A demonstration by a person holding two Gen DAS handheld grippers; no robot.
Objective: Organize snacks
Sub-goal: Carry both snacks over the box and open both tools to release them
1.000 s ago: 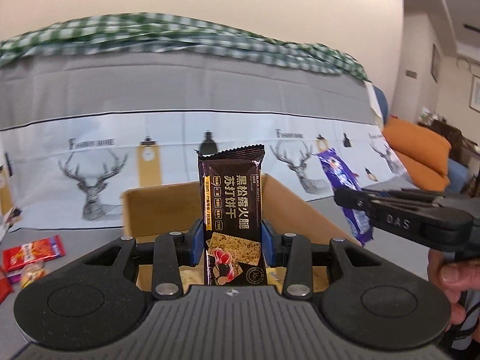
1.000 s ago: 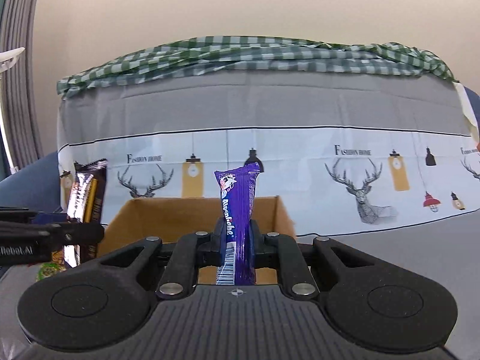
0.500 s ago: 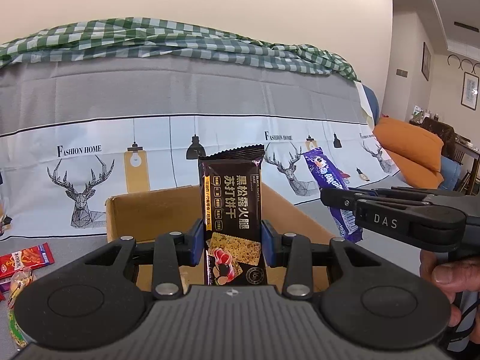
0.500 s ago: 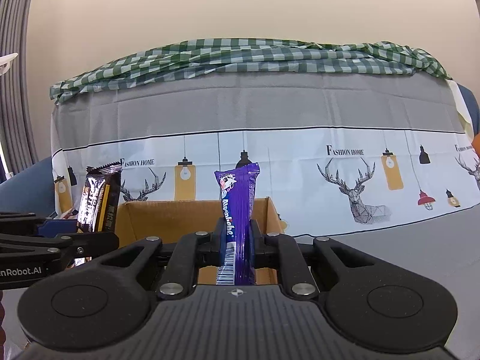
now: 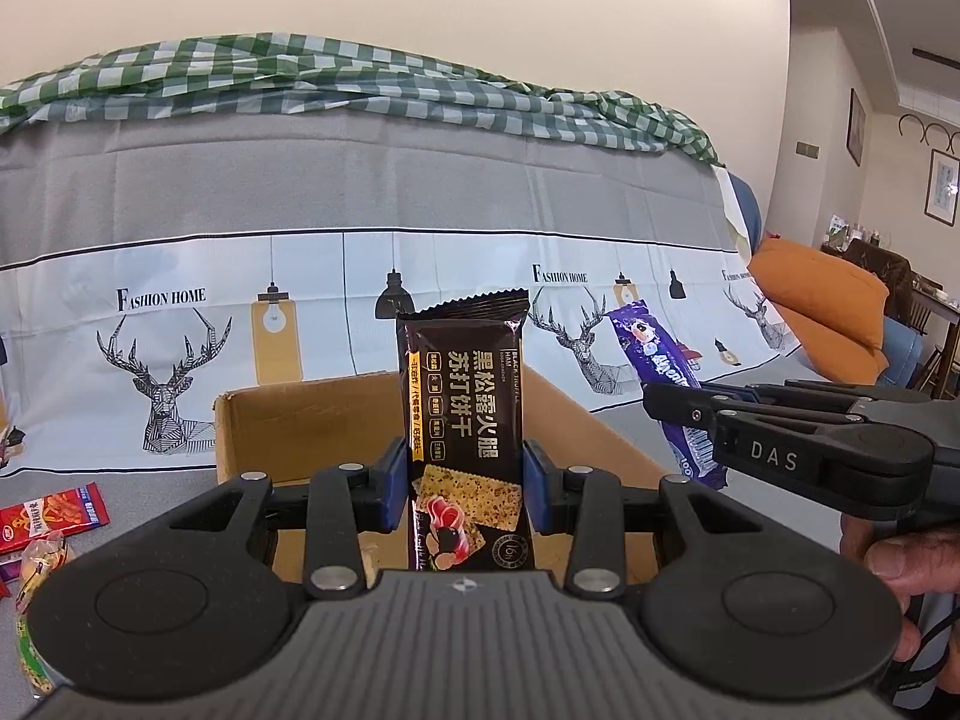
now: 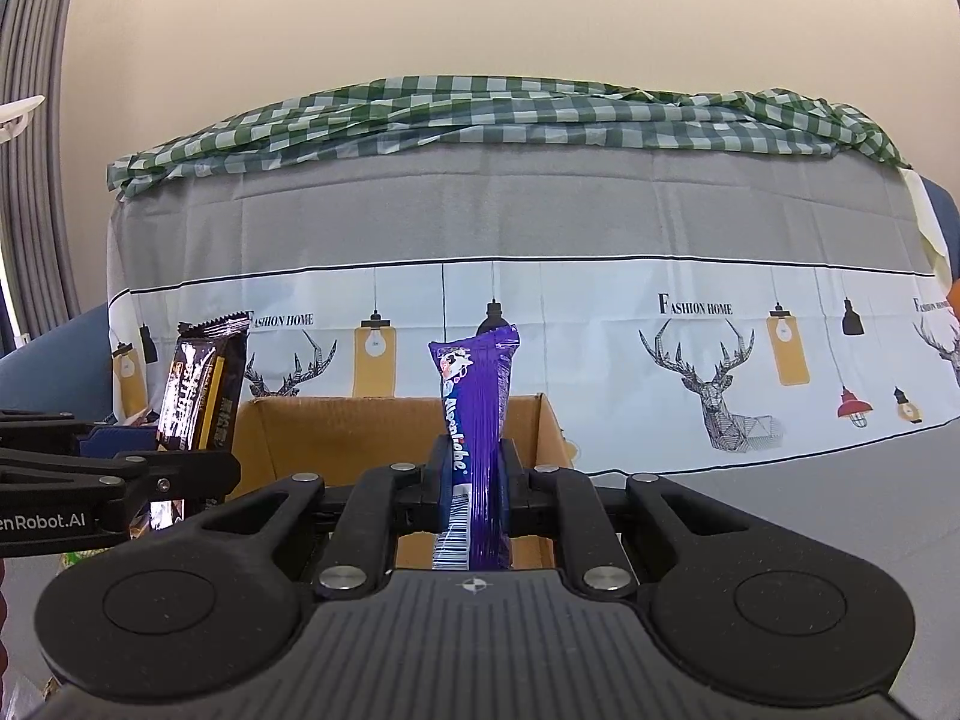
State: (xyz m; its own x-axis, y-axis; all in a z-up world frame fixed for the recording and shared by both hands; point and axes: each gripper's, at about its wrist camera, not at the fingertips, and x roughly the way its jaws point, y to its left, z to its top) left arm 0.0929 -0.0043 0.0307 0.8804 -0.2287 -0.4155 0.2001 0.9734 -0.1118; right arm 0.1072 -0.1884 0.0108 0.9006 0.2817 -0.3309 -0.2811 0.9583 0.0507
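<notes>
My left gripper (image 5: 463,489) is shut on a black cracker packet (image 5: 462,414), which stands upright between the blue pads. My right gripper (image 6: 474,483) is shut on a purple candy packet (image 6: 477,420), also held upright. Both hover in front of an open cardboard box (image 5: 288,420) on the grey surface. In the left wrist view the right gripper (image 5: 666,405) enters from the right with the purple candy packet (image 5: 654,360). In the right wrist view the left gripper (image 6: 198,471) comes in from the left holding the black packet (image 6: 201,390). The cardboard box (image 6: 336,432) sits behind both.
A sofa back draped in a grey and white deer-print cloth (image 5: 360,192) rises behind the box, with a green checked cloth (image 5: 300,78) on top. Loose snacks, including a red packet (image 5: 51,516), lie at the left. Orange cushions (image 5: 822,312) sit at the far right.
The view of both cameras has shifted slightly, so the box and backdrop now sit a little further left in the left wrist view. Both packets stay clamped as before.
</notes>
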